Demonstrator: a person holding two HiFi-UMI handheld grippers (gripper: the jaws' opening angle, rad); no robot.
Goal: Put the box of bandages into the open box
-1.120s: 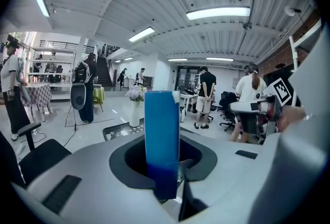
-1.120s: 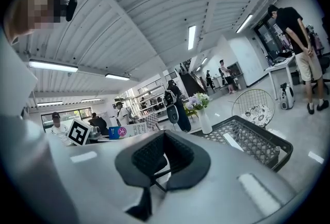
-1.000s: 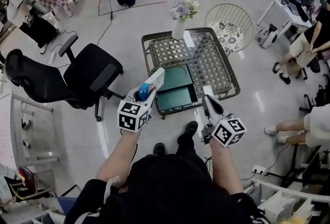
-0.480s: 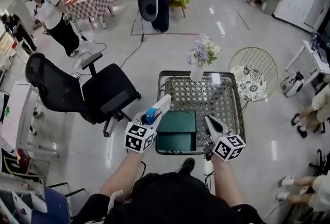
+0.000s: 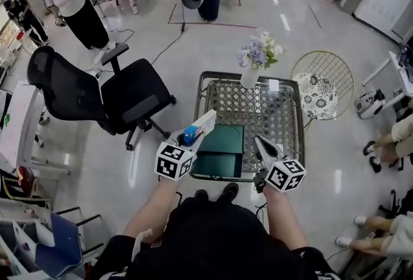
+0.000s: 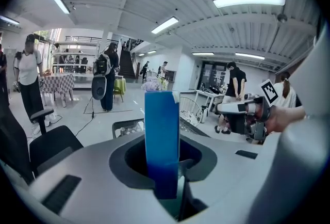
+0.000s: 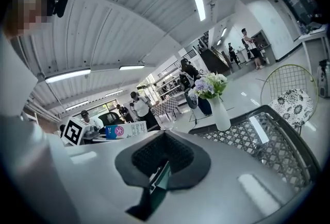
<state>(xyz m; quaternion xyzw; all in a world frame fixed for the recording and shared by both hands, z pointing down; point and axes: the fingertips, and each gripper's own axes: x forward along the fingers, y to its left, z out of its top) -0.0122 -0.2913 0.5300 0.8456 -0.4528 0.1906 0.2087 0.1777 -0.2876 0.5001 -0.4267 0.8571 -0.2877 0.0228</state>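
My left gripper (image 5: 189, 139) is shut on the box of bandages (image 5: 197, 128), a long box with a blue end and a white end, held above the table's near left corner. In the left gripper view the box's blue face (image 6: 162, 135) stands upright between the jaws. The open box (image 5: 221, 150) is dark green and lies on the near part of the table, just right of the held box. My right gripper (image 5: 262, 146) hovers over the table's near right edge, its jaws closed together with nothing in them.
The table (image 5: 271, 111) has a metal lattice top, with a white vase of flowers (image 5: 255, 60) at its far edge. A black office chair (image 5: 119, 95) stands to the left, a wire chair (image 5: 324, 84) to the right. Several people stand or sit around the room.
The head view has swung, taking in more of the room beyond the table. Both grippers stay at the table's near edge. The left one keeps its hold on the bandage box.
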